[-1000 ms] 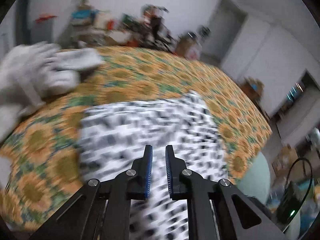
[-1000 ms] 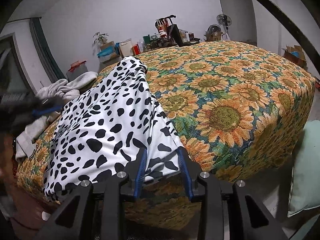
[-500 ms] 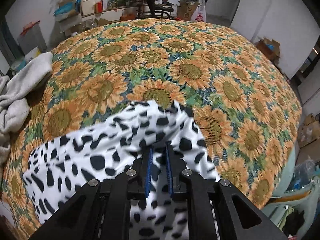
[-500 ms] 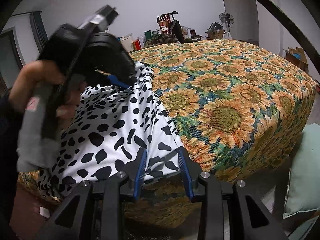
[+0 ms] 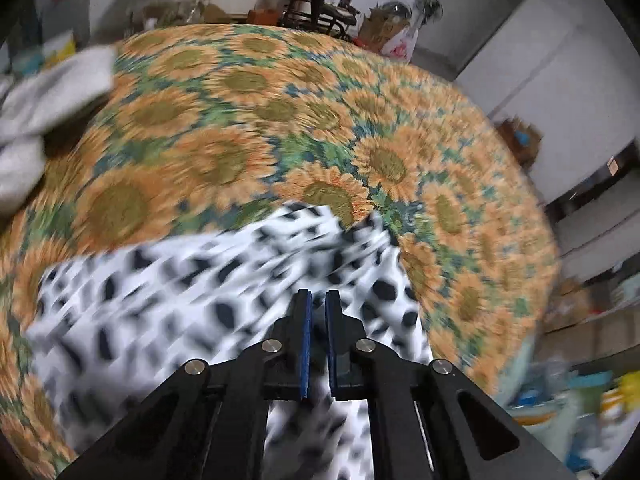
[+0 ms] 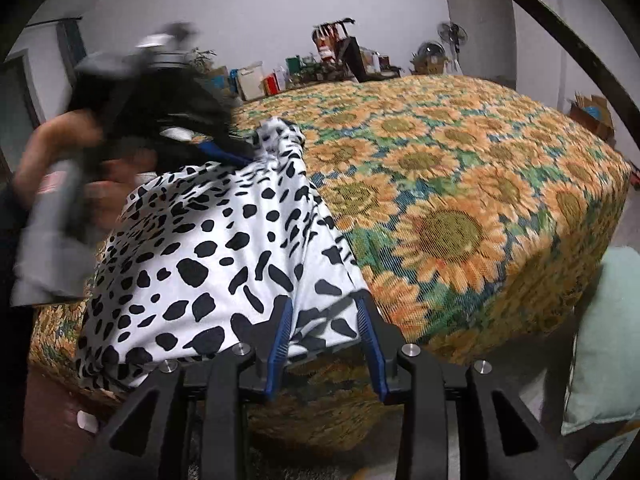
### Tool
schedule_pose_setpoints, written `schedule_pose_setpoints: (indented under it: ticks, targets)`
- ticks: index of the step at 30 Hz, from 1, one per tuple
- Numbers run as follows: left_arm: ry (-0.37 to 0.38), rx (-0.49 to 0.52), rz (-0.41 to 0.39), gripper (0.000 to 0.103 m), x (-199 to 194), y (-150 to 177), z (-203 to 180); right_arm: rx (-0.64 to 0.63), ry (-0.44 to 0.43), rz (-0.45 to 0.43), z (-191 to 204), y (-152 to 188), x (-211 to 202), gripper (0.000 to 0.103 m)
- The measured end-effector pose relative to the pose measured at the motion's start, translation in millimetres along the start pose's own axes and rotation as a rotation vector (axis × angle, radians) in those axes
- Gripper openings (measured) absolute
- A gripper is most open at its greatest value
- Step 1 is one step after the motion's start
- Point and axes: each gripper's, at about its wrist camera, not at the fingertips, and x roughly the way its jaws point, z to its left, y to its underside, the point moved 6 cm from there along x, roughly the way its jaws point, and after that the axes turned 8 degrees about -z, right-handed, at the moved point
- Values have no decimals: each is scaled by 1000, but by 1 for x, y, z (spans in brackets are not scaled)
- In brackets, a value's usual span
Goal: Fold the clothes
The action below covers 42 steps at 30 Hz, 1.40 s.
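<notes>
Our right hand-held gripper point(image 6: 325, 322) sits jaws apart around the near hem of the white black-spotted cloth garment point(image 6: 208, 256). Our left hand-held gripper point(image 5: 316, 312) is pinched on its far edge, lifted off the sunflower-print bed cover point(image 6: 460, 184). Crumpled grey clothing point(image 5: 44, 104) lies far left; a cluttered shelf point(image 6: 320, 68) lines the back wall.

1. The left black two-finger gripper with blue pads point(image 5: 316, 298) has its jaws almost together, with only a thin gap between the pads; whether it pinches anything cannot be told.
2. The right black two-finger gripper with blue pads point(image 6: 325, 312) has its jaws spread wide.
3. In the right wrist view, the person's bare left hand point(image 6: 60, 160) grips the handle of the left gripper; it is blurred.
</notes>
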Motion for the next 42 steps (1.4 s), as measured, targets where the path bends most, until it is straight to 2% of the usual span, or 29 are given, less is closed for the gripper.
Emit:
schedule_pose_setpoints:
  ticks: [6, 11, 14, 16, 18, 24, 27, 29, 30, 32, 34, 37, 39, 40, 41, 42]
  targets:
    - [-54, 27, 10, 7, -51, 0, 39, -23, -13, -2, 14, -17, 11, 41]
    - [-154, 72, 85, 7, -22, 2, 45, -42, -24, -4, 26, -32, 20, 42]
    - [-204, 67, 55, 7, -3, 2, 50, -43, -37, 5, 29, -31, 25, 43]
    - [-203, 47, 23, 5, 1, -4, 53, -39, -46, 18, 28, -24, 26, 43]
    - [-192, 19, 24, 4, 4, -9, 58, -37, -42, 33, 27, -15, 21, 43]
    - [-210, 34, -71, 3, -1, -15, 67, -53, -39, 20, 28, 4, -2, 43]
    - [-196, 61, -125, 3, -21, -3, 59, -88, -14, 56, 31, 0, 2, 43]
    - [-176, 85, -158, 3, -42, 4, 52, -91, -18, 32, 36, -12, -4, 43]
    - [-193, 112, -167, 3, -55, 8, 49, -93, -22, 11, 40, -19, -9, 43]
    - [-229, 168, -158, 3, -78, 15, 44, -150, -49, -24, 58, -32, -17, 43]
    - [-184, 187, -131, 3, -89, 17, 39, -202, -74, -40, 77, -37, -14, 43]
    - [-194, 197, -84, 3, -69, 17, 36, -215, -118, -6, 96, -32, 7, 43]
    - [-167, 137, -23, 3, -43, 21, 48, -232, -118, 45, 104, -16, 23, 45]
    - [-155, 96, 5, 3, -27, 24, 58, -253, -103, 39, 106, -9, 23, 46]
    - [-136, 60, 3, 3, -17, 24, 65, -274, -89, 33, 108, -1, 22, 46]
    - [-111, 36, -34, 3, -16, 21, 69, -289, -77, 31, 109, 4, 19, 46]
